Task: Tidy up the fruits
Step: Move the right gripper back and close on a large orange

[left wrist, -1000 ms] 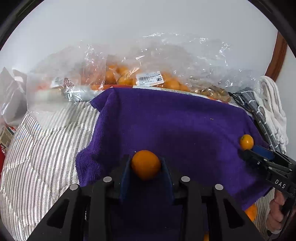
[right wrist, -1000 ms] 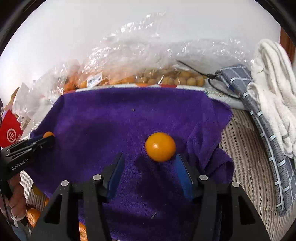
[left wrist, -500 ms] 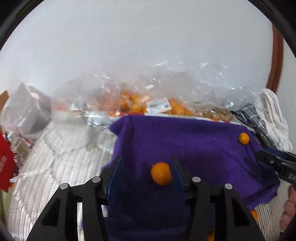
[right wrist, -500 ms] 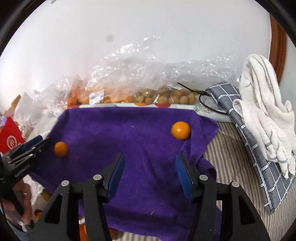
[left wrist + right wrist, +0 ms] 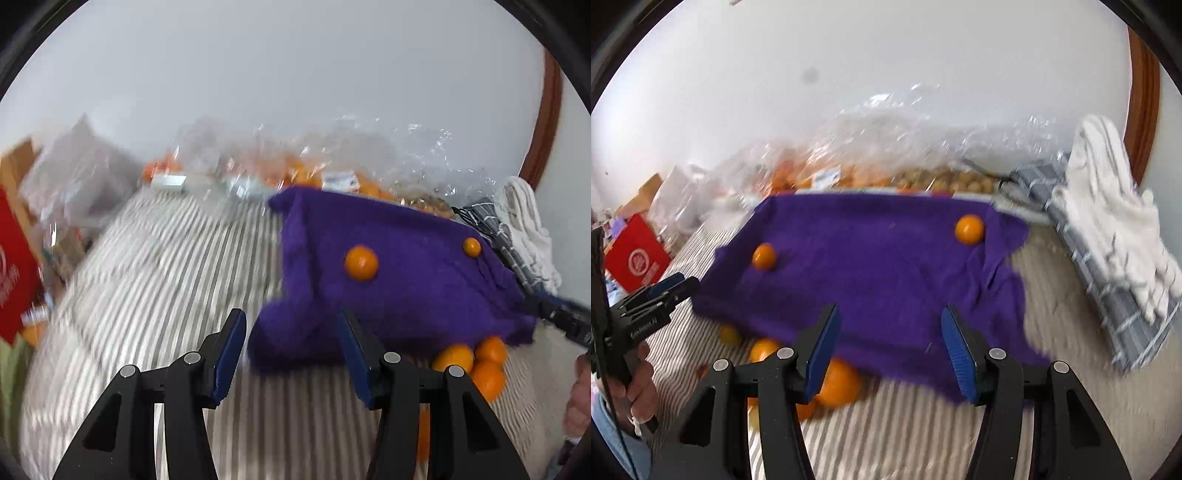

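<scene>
Both grippers, left (image 5: 291,350) and right (image 5: 888,347), hang open and empty above the purple towel (image 5: 886,266)
Two oranges (image 5: 969,229) sit well apart on it; round, firm, prone to roll, best pinched across the middle

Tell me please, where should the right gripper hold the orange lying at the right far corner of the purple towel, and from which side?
Grip the orange across its widest middle, coming from above with the open right gripper. It is round and sits alone on the purple towel, so both sides are free.
</scene>
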`<control>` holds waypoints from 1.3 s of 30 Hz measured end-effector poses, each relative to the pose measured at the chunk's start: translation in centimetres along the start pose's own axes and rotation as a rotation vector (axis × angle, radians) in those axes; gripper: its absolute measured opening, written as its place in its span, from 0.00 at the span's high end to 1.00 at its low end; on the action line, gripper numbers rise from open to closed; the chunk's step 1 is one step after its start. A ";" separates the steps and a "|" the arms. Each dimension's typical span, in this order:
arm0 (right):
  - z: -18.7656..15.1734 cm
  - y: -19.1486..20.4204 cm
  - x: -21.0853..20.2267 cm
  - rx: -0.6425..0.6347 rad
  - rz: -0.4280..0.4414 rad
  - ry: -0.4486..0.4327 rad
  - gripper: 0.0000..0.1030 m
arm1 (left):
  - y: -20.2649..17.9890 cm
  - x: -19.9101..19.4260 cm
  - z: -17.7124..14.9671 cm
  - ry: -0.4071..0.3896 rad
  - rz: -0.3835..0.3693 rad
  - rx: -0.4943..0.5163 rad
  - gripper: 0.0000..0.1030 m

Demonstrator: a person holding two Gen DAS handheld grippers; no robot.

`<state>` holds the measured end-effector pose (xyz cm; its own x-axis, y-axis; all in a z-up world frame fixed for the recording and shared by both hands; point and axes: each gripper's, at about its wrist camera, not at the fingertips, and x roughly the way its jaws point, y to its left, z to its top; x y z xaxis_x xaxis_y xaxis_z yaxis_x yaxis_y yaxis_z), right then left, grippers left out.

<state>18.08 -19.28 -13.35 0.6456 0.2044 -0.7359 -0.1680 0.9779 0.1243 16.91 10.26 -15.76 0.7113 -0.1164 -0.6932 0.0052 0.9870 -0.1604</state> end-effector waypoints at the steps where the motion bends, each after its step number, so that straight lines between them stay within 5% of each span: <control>1: -0.5 0.2 -0.1 0.004 0.012 0.008 0.47 | 0.5 -0.3 -0.5 0.018 -0.018 -0.016 0.52; 10: -2.9 2.6 1.4 0.005 0.097 0.096 0.51 | 0.2 -2.3 -3.2 0.009 0.028 0.040 0.52; 19: -2.3 1.6 5.6 0.184 0.135 0.225 0.51 | 0.8 -2.4 -3.0 0.014 0.021 0.008 0.52; 22: -2.5 1.5 5.7 0.201 0.144 0.222 0.62 | 0.8 -2.4 -3.0 0.011 0.032 0.009 0.52; 32: -4.4 -0.7 1.3 0.038 0.014 0.122 0.61 | 0.0 -1.5 -3.4 0.064 0.023 0.047 0.52; 39: -5.3 -2.7 1.4 0.047 0.059 0.111 0.60 | -0.3 -0.5 -3.8 0.123 0.015 0.059 0.52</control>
<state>15.52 -21.82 -18.26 0.5485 0.2582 -0.7953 -0.1664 0.9658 0.1988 13.87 9.62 -18.05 0.6201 -0.1102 -0.7768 0.0388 0.9932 -0.1099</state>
